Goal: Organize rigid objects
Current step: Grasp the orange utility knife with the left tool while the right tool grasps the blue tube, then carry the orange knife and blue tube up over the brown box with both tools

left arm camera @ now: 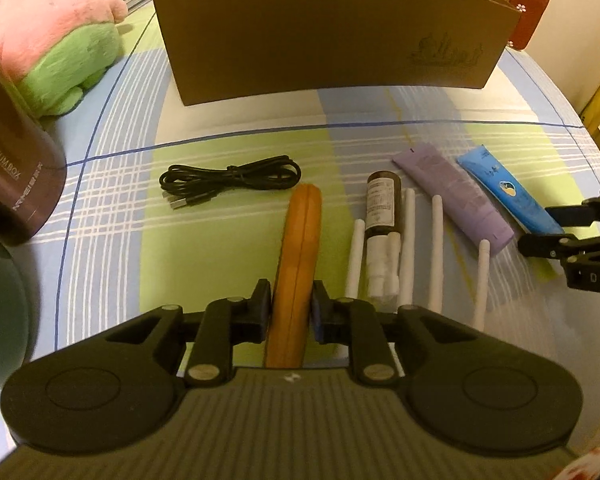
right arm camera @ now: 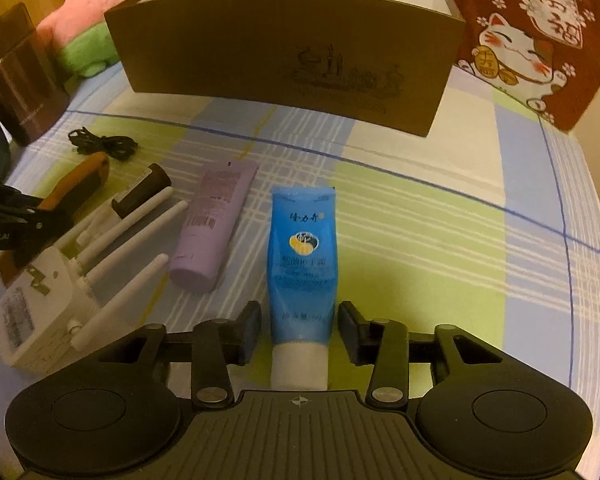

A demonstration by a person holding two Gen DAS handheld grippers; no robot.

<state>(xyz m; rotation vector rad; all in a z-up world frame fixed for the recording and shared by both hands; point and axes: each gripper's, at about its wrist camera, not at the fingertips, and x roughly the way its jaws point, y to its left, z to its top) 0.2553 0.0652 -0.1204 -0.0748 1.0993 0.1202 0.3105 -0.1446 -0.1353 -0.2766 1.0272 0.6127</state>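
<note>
a: orange leather, the case [left arm camera: 298,264], stands on edge between the fingers of the left gripper [left arm camera: 290,306]. both pads press its sides, so it looks pinched near its close end.

b: and the right gripper [right arm camera: 298,330]?

a: spread wide around the blue tube [right arm camera: 302,264], which lies flat on the checked cloth [right arm camera: 420,240] with its white cap toward the camera. there is a gap on each side, so nothing is held there.

b: how would you close on it?

a: i'd say centre it, close on the firm part by the cap, not the soft body, and lift straight up so it misses the purple tube [right arm camera: 214,216] just beside it. the router [right arm camera: 40,304] with its white antennas lies further left, with a dark bottle [left arm camera: 382,208] resting among them.

b: where should things go?

a: probably into the brown box [right arm camera: 284,56] at the back, open at the top. the black cable [left arm camera: 232,180] lies between it and the case. carry the case level and clear the front wall.
</note>
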